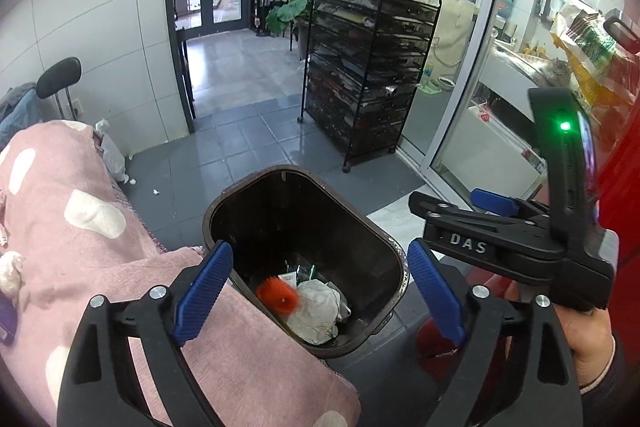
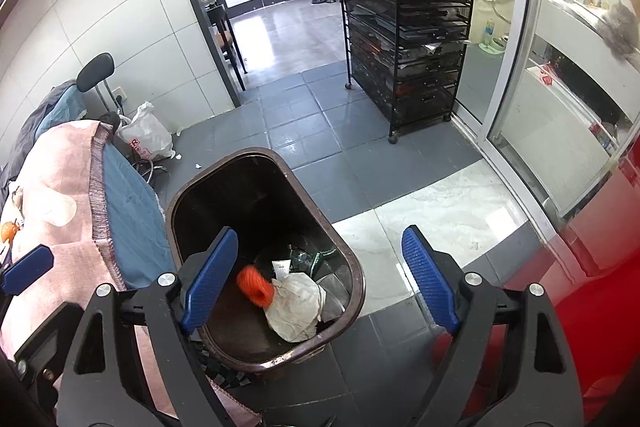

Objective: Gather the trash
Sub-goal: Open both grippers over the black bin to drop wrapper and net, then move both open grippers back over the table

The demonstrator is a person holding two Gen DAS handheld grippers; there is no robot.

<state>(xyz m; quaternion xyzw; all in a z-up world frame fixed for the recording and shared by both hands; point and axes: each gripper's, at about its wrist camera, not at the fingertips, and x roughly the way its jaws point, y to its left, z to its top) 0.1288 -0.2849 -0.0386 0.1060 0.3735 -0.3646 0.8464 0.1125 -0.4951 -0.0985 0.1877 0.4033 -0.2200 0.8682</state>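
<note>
Both jaws of the left gripper (image 1: 320,291) stand wide apart over the dark trash bin (image 1: 256,195), and nothing sits between the blue pads (image 1: 202,295). Seen from the left wrist, the bin is open at the top and stands on the grey tiled floor, just beside a pink spotted blanket (image 1: 80,227) that lies to its left. At the bottom of the bin rest a crumpled white paper wad (image 1: 316,311), an orange fuzzy scrap (image 1: 278,295) touching it, and some small wrappers behind them. To the right, the right gripper (image 1: 468,223) comes in from the side, held by a hand (image 1: 588,339) at the lower right edge; how its jaws stand cannot be read from this angle. A black wire rack (image 1: 368,67) loaded with flat items stands farther back by a glass partition. From the right wrist, the right gripper (image 2: 320,279) is also spread wide and empty, its pads to either side of the bin's (image 2: 192,199) near end. The same orange scrap (image 2: 254,285) and paper wad (image 2: 298,303) lie together on the bin's floor. A white plastic bag (image 2: 146,137) sits on the tiles by the wall, well apart from the bin.
</note>
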